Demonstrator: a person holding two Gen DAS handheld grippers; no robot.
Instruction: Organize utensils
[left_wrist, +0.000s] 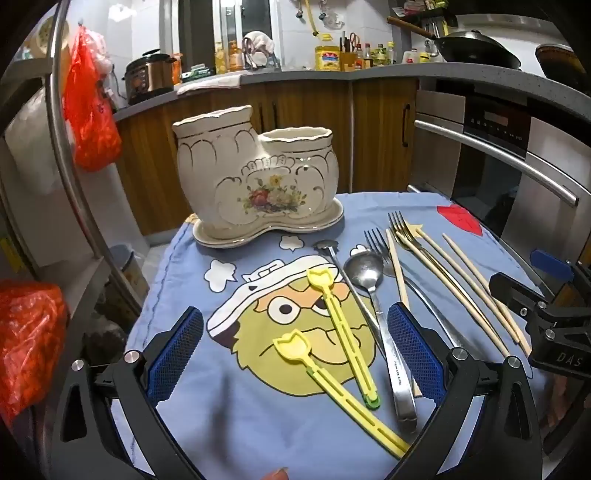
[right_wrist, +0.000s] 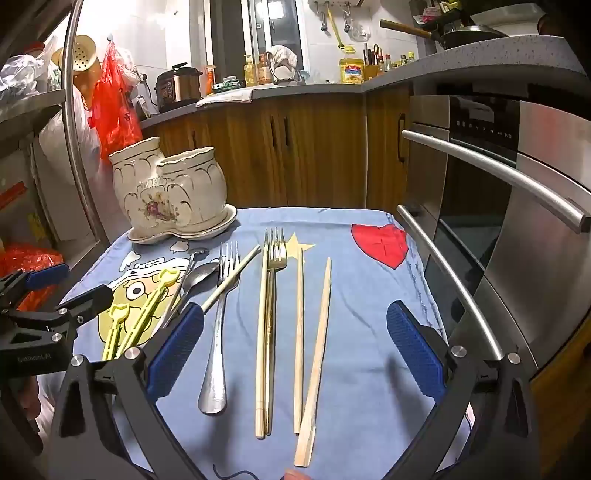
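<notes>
Where our right finger (left_wrist: 413, 350) crosses them, the spoon (left_wrist: 364, 269) and fork (left_wrist: 376, 240) handles are partly hidden. Our left gripper (left_wrist: 295, 354) and right gripper (right_wrist: 295, 354) gape, empty. Utensils lie loose on the cloth (right_wrist: 369, 295); the holder (left_wrist: 255, 177) stands at eleven o'clock.

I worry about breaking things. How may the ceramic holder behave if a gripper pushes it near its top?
The ceramic holder looks glazed, so pads would probably slip. It stands tall on a loose saucer, so a high push might tip it or slide both. It is probably heavy and fragile.
</notes>
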